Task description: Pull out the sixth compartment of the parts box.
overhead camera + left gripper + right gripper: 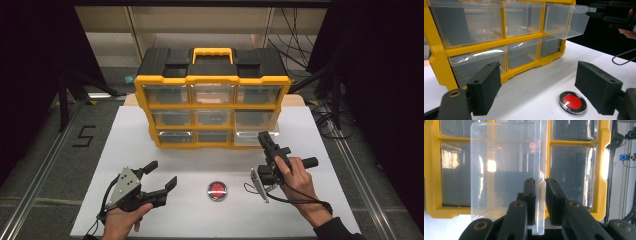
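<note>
While the right tool [540,182] clamps its two jaws on the front lip of the clear drawer [506,170], that drawer stands partly pulled out of the bottom right slot of the yellow organizer [212,80]. In the left gripper view the drawer [564,21] juts clear of the yellow frame, with the right tool at its front edge. The opening step therefore appears well advanced, though the drawer is not fully out. The left tool [536,87] hangs low over the white desk [150,145] with its jaws wide and nothing between them. The red disc [217,190] lies flat on the desk between the two hands, near the front edge, touched by neither tool. Judging from this layout, what is left is to pick up the disc, place it in the open drawer, and push the drawer shut.
</note>
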A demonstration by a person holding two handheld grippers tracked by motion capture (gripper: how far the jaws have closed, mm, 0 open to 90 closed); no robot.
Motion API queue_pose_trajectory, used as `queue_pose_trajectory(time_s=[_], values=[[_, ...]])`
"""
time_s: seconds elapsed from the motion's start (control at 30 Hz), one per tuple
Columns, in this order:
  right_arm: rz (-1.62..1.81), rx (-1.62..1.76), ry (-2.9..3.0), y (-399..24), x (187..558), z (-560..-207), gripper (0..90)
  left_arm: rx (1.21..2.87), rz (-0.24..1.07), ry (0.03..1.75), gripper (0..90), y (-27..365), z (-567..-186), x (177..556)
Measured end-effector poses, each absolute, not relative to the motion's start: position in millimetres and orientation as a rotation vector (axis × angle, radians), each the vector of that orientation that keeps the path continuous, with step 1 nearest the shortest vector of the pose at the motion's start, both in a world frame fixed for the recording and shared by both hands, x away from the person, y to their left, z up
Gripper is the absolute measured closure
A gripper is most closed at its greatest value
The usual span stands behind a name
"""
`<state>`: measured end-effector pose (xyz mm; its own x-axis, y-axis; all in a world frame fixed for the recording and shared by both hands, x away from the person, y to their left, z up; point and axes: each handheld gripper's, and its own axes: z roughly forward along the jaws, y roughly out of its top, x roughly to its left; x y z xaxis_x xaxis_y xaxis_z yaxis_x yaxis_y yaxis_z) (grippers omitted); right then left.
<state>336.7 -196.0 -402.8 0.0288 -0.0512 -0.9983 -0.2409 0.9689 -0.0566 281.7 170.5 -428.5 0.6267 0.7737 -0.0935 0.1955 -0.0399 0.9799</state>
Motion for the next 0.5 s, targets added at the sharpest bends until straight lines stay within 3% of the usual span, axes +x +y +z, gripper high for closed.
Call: queue_pose_trajectory(time_s=[0.5], values=[[0.153,-0.227,1.545,-197.2,332.5,-403.7,79.5,1.579,0.569,0.83,20.3,170.4,-428.6,281.7]])
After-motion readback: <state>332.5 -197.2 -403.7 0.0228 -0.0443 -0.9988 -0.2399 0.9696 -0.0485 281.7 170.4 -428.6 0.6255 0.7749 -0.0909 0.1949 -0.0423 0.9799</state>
